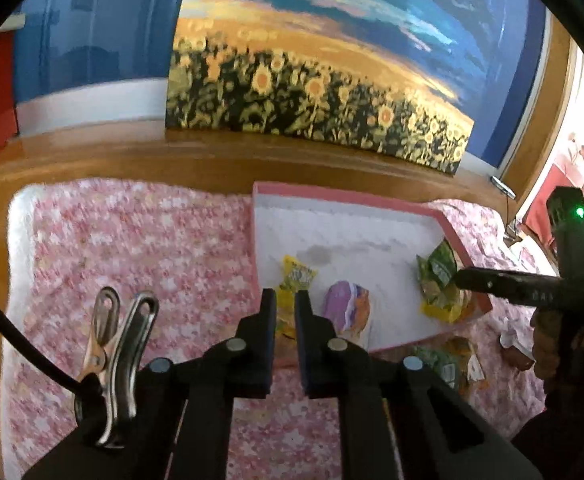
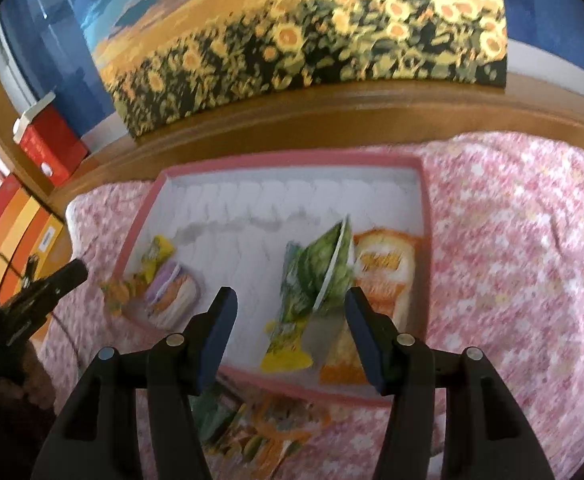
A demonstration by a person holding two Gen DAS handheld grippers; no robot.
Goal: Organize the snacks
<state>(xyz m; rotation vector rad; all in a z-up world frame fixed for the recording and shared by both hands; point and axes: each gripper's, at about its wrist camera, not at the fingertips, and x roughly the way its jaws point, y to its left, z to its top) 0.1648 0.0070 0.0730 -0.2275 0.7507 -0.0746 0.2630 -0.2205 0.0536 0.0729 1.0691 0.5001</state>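
Fingers: right gripper (image 2: 290, 332) spread, nothing pinched, over green pkt (image 2: 319, 276) lying in pink tray (image 2: 292, 160); left gripper (image 1: 285, 320) clenched, empty. Prob. drop-off step done; next: fetch pkts (image 2: 252, 428) outside tray.

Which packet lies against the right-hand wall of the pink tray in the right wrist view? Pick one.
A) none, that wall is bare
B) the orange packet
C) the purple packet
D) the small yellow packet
B: the orange packet lies along the right wall of the pink tray, with the green packet beside it; the purple packet and the small yellow packet lie at the left end.
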